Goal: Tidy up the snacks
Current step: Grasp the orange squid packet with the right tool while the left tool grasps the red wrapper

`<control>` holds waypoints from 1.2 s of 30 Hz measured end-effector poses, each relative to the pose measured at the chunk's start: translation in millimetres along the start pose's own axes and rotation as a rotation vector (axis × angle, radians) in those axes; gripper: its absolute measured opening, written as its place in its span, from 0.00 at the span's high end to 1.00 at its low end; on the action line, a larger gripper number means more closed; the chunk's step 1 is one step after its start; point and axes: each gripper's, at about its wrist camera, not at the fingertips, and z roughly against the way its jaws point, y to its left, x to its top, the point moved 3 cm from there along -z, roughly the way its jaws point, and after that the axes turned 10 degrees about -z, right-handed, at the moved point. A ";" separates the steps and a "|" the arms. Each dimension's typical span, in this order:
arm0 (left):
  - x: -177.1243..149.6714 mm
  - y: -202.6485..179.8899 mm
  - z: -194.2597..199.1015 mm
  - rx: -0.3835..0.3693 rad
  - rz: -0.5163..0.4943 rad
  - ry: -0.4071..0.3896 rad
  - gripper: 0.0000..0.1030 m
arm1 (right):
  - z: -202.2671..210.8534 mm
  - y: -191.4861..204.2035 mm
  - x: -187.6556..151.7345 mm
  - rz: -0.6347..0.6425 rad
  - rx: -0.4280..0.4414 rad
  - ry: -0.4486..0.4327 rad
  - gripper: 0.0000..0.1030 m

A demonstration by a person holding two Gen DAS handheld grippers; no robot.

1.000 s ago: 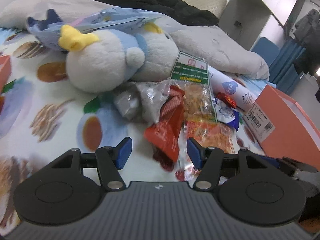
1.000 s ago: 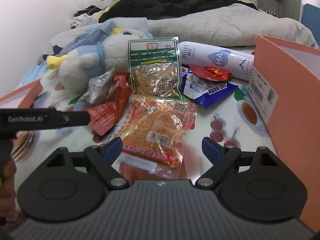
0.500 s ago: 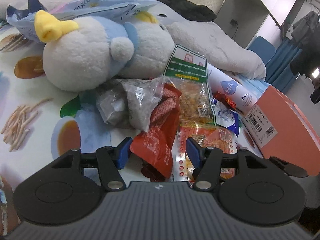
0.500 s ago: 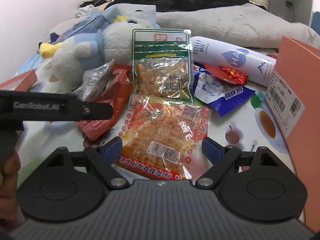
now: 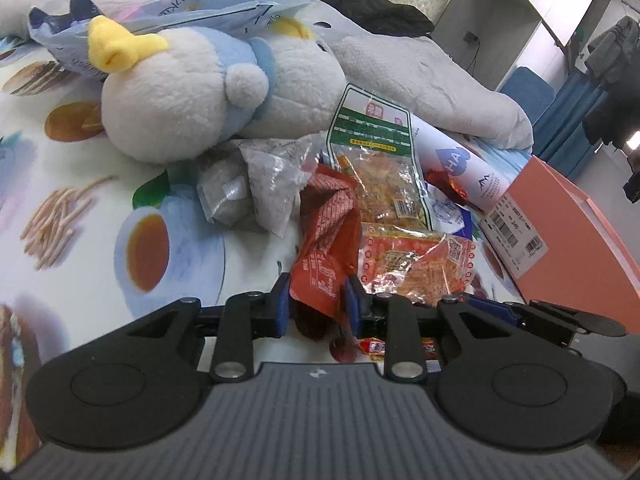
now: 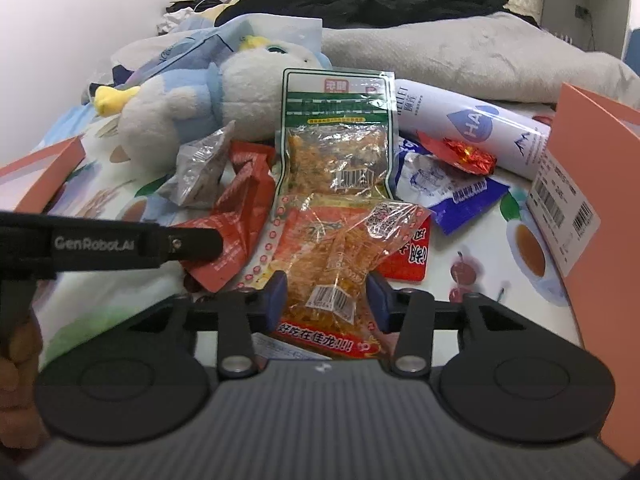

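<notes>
Several snack packets lie in a pile on the patterned bedsheet. My left gripper (image 5: 314, 300) has its jaws closed on the lower end of a red packet (image 5: 326, 248), which also shows in the right wrist view (image 6: 234, 232). My right gripper (image 6: 326, 296) has its jaws closed on an orange clear packet of shredded snack (image 6: 336, 256), which also shows in the left wrist view (image 5: 416, 264). Behind them lie a green-topped packet (image 6: 336, 136), a silver packet (image 6: 198, 172), a blue-and-white packet (image 6: 444, 188) and a small red foil sweet (image 6: 466, 154).
A white and blue plush toy (image 5: 192, 92) lies behind the pile. A white spray can (image 6: 472, 128) lies at the back right. An orange box (image 6: 600, 216) stands open at the right, its lid (image 6: 36, 176) at the left. A grey blanket (image 6: 460, 52) and black clothes lie farther back.
Both grippers moved forward into the pile and closed: the left on the red packet, the right on the orange packet, which is now crumpled and raised.
</notes>
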 end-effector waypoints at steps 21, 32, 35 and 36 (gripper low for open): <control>-70.6 -29.2 102.3 0.044 0.063 0.066 0.70 | 82.1 -13.9 -53.6 -0.044 0.063 0.103 0.76; -96.1 -31.5 136.0 0.051 0.123 0.144 0.19 | 108.4 -24.0 -72.7 -0.085 0.080 0.101 0.70; -92.3 -24.9 139.0 0.052 0.141 0.127 0.19 | 106.4 -24.2 -71.4 -0.092 0.072 0.104 0.54; -89.7 -22.8 138.6 0.053 0.141 0.118 0.19 | 105.8 -23.9 -71.4 -0.092 0.074 0.104 0.41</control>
